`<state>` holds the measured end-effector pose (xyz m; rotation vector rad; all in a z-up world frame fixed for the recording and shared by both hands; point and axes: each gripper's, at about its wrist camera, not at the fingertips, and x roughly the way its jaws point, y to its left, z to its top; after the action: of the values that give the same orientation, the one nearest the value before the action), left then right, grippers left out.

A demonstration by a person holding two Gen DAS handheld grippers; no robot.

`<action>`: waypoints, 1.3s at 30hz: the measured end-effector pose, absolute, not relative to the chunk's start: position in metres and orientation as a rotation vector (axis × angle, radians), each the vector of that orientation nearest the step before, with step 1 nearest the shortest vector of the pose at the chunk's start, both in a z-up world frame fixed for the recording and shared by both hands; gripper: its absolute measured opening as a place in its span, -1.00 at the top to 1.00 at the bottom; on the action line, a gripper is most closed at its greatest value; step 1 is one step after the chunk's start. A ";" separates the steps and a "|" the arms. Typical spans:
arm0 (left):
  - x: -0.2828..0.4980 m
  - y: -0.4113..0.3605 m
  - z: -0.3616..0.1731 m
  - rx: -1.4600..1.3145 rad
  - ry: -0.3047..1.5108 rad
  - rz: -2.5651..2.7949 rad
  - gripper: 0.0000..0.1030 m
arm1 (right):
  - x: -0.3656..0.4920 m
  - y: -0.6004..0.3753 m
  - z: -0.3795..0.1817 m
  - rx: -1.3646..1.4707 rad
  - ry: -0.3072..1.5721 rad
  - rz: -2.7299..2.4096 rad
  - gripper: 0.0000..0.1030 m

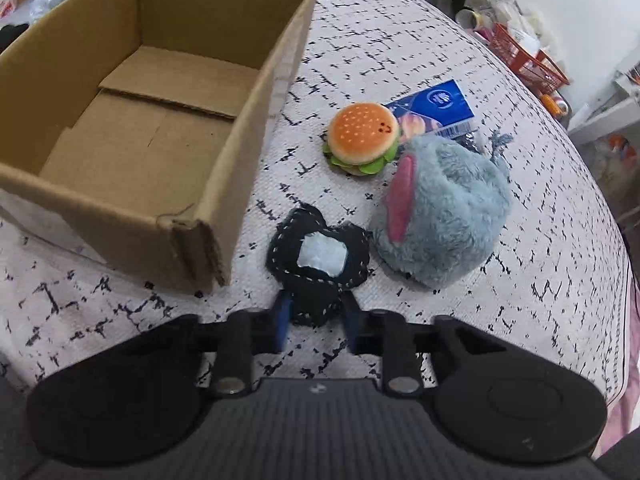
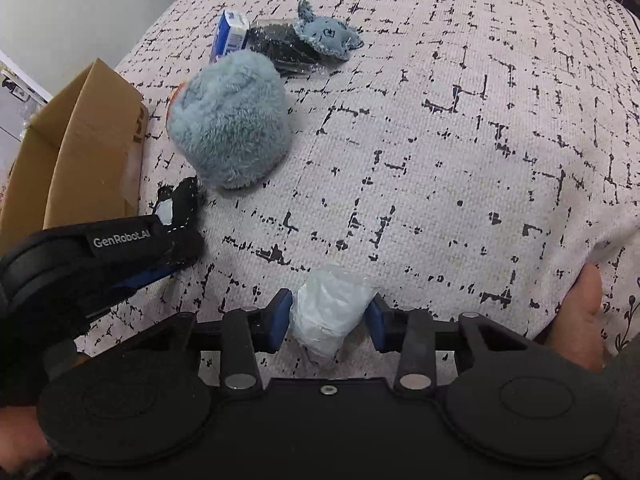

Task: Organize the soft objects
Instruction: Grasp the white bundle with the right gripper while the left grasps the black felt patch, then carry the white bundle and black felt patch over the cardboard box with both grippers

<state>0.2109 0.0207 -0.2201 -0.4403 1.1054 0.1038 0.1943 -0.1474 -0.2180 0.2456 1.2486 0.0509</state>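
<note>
My left gripper is shut on the lower end of a black stitched felt toy with a white patch, which lies on the patterned cloth just right of the cardboard box. The right wrist view shows the same left gripper over the black toy. My right gripper is shut on a white plastic-wrapped soft bundle, with a blue pad against each side. A furry blue-grey plush and a burger plush lie beyond the black toy.
The open box has nothing inside. A small denim whale toy, a dark plastic packet and a blue packet lie at the back. A red basket stands off the cloth. A hand shows at right.
</note>
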 end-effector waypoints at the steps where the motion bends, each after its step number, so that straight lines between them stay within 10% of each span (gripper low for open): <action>1: 0.210 0.021 -0.220 -0.450 1.103 0.103 0.60 | 0.194 -0.148 -0.217 0.245 1.243 0.049 0.24; 39: 0.145 0.001 -0.105 -0.266 0.826 0.045 0.62 | 0.163 -0.174 -0.152 0.387 0.884 0.183 0.24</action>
<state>0.1455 0.0010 -0.1050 -0.2665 0.8263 0.0454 0.1626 -0.1740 -0.1524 0.3866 0.8838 0.1827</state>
